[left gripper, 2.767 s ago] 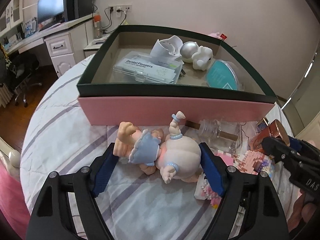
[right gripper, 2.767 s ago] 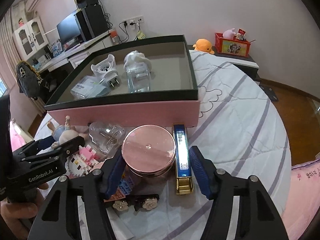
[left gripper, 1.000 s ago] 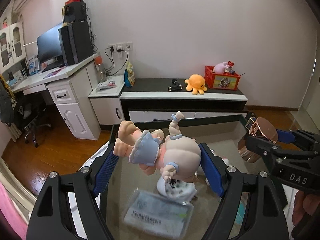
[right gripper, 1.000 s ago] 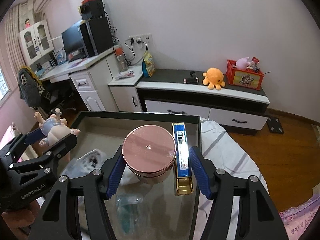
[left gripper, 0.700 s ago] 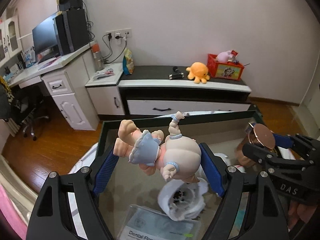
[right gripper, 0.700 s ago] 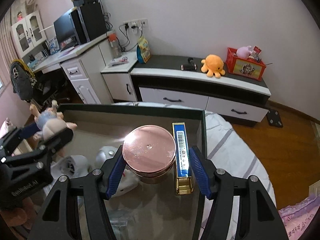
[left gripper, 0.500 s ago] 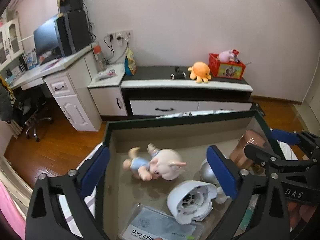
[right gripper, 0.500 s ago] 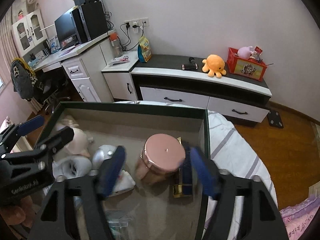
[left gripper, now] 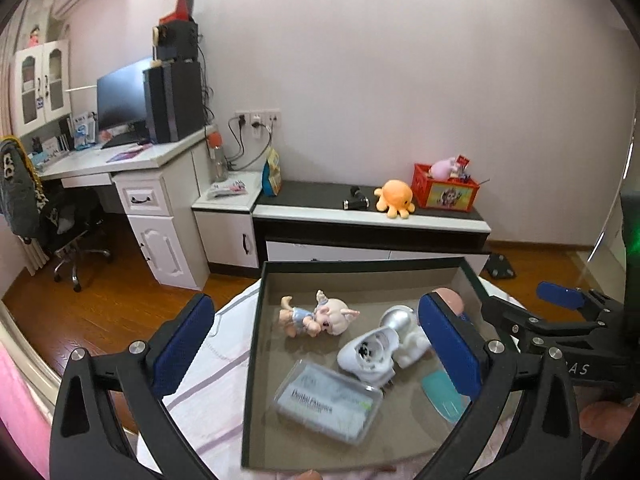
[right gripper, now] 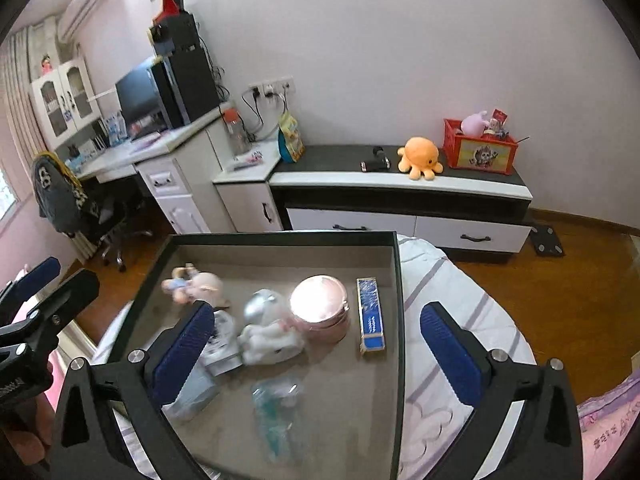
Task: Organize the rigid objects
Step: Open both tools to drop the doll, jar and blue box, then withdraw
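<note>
A dark green box [left gripper: 360, 269] [right gripper: 399, 304] sits on the striped bed. A pig doll [left gripper: 320, 318] [right gripper: 196, 283] lies at its far left. A rose-gold round tin [right gripper: 319, 307] and a blue and gold bar [right gripper: 371, 315] lie at its right; the tin [left gripper: 448, 294] is partly hidden behind my left finger. My left gripper [left gripper: 316, 350] is open and empty above the box. My right gripper [right gripper: 318, 350] is open and empty above the box too, and shows at the right of the left view [left gripper: 520, 314].
The box also holds a flosser case [left gripper: 328, 400], a white adapter [left gripper: 370, 354], a silver ball [left gripper: 394, 318], a white figurine [right gripper: 270, 342] and a teal piece [left gripper: 442, 394]. Behind stand a low cabinet [left gripper: 372, 224] and a desk [left gripper: 120, 168].
Both grippers opened over the box. The pig doll dropped from the left one, the tin and the blue bar from the right. Both grippers have since risen and pulled back.
</note>
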Demonstrator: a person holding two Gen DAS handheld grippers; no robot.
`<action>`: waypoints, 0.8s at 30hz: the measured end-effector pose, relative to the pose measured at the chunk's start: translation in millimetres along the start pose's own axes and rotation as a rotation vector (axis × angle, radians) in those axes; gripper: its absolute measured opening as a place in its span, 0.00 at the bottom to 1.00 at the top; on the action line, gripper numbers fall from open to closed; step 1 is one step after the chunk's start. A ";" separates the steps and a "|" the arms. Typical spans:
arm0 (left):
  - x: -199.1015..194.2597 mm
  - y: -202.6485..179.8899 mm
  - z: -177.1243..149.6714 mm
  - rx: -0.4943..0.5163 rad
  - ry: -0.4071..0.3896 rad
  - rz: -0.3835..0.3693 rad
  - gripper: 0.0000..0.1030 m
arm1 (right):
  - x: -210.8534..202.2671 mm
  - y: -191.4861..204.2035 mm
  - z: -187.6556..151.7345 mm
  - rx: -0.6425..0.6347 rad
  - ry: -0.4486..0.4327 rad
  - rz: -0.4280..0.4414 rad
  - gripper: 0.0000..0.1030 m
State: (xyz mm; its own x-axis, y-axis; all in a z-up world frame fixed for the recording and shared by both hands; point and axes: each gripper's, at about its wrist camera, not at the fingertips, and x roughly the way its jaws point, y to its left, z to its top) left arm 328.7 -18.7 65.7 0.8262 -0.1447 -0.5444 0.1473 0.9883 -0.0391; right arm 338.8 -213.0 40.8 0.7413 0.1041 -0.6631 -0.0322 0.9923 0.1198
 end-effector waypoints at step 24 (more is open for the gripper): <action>-149.0 6.5 -96.8 -0.052 -0.046 0.032 1.00 | -154.9 16.8 -105.7 0.017 -0.127 0.044 1.00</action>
State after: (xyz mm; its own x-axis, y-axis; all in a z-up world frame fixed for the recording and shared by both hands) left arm 153.9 13.9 65.4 0.8546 -0.1134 -0.5067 0.0927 0.9935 -0.0660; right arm 152.6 -205.3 67.3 0.8185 0.1374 -0.5579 -0.0563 0.9855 0.1602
